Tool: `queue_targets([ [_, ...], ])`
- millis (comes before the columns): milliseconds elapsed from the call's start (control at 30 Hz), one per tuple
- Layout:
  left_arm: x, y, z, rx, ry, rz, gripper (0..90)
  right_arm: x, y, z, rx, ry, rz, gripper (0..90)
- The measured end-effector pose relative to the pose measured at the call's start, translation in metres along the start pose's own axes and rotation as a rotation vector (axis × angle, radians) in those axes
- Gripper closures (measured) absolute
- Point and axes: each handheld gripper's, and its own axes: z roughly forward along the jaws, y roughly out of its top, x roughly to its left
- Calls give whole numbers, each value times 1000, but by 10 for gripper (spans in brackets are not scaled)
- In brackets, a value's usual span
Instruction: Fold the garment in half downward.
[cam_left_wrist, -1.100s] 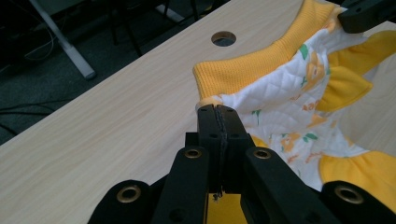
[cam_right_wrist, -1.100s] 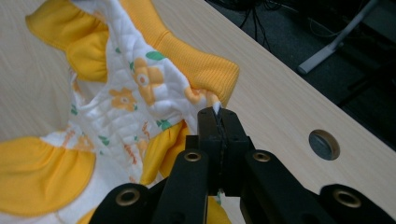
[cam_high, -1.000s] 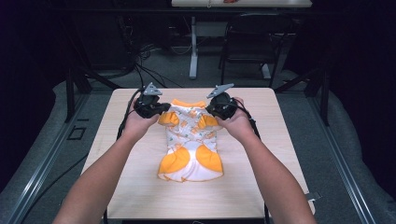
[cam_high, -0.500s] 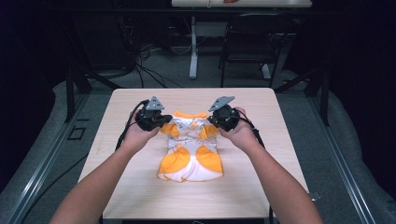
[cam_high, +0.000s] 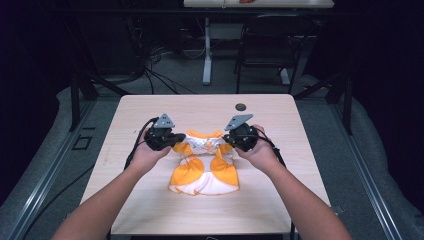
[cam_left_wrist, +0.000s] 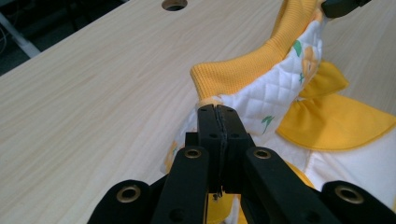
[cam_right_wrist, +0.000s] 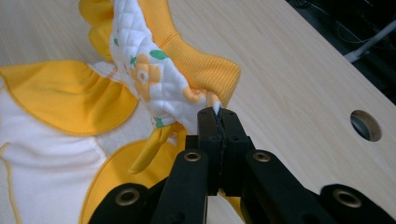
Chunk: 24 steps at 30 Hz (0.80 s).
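Observation:
A small orange and white quilted garment (cam_high: 204, 167) with flower prints lies on the wooden table (cam_high: 150, 205), its far edge lifted and folded toward the person. My left gripper (cam_high: 175, 137) is shut on the garment's left far corner (cam_left_wrist: 210, 100), by the orange ribbed band (cam_left_wrist: 243, 70). My right gripper (cam_high: 227, 137) is shut on the right far corner (cam_right_wrist: 212, 100), next to the ribbed band (cam_right_wrist: 201, 65). The two grippers hold the edge stretched between them, above the orange ruffles (cam_right_wrist: 60, 93).
A round cable hole (cam_high: 241, 106) sits in the table's far part, also seen as the hole (cam_right_wrist: 365, 125) to the right gripper's right. A chair (cam_high: 267, 45) and cables (cam_high: 160, 75) lie on the floor beyond the table.
Both grippers have moved toward the person with the garment's far edge, folding it over the lower part. The garment now looks shorter.

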Motion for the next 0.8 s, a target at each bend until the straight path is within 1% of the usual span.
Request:
queue_targets([
  [33, -1, -1, 0, 1, 2, 8, 899, 3, -3, 1, 7, 6, -1, 894],
  [100, -2, -3, 1, -1, -4, 3, 899, 5, -4, 1, 21, 5, -17, 894],
  [167, -3, -6, 1, -2, -9, 2, 898, 7, -5, 1, 11, 11, -11, 894],
  [200, -4, -9, 1, -2, -18, -7, 899, 8, -7, 1, 2, 17, 3, 894],
  [233, -5, -10, 1, -2, -21, -10, 898, 10, -9, 1, 9, 25, -1, 894],
  [267, -5, -11, 1, 1, -23, -3, 898, 11, -11, 1, 10, 25, 0, 894],
  [367, -9, -18, 1, -3, -44, -13, 898, 15, -15, 2, 21, 32, -8, 894],
  [400, -10, -20, 1, 1, -51, -19, 898, 16, -17, 2, 17, 37, -1, 894],
  [433, -10, -23, 1, -2, -55, -21, 898, 16, -19, 3, 7, 47, 16, 894],
  [467, -10, -25, 2, -4, -60, -30, 898, 17, -22, 4, 13, 57, 24, 894],
  [533, -11, -30, 3, -1, -64, -40, 898, 21, -26, 6, 31, 61, 14, 894],
  [567, -11, -31, 3, 3, -67, -39, 898, 22, -27, 7, 32, 68, 17, 894],
  [600, -12, -33, 3, 2, -68, -38, 899, 23, -28, 7, 33, 72, 14, 894],
  [633, -12, -34, 3, 5, -70, -43, 899, 25, -29, 8, 18, 76, 33, 894],
  [667, -13, -35, 3, 4, -73, -44, 898, 25, -30, 8, 23, 91, 35, 894],
  [700, -13, -36, 3, 4, -76, -43, 898, 28, -32, 9, 29, 82, 28, 894],
  [733, -14, -36, 3, 3, -77, -42, 898, 28, -33, 8, 40, 86, 19, 894],
  [800, -15, -38, 2, 3, -84, -45, 898, 30, -34, 8, 28, 94, 31, 894],
])
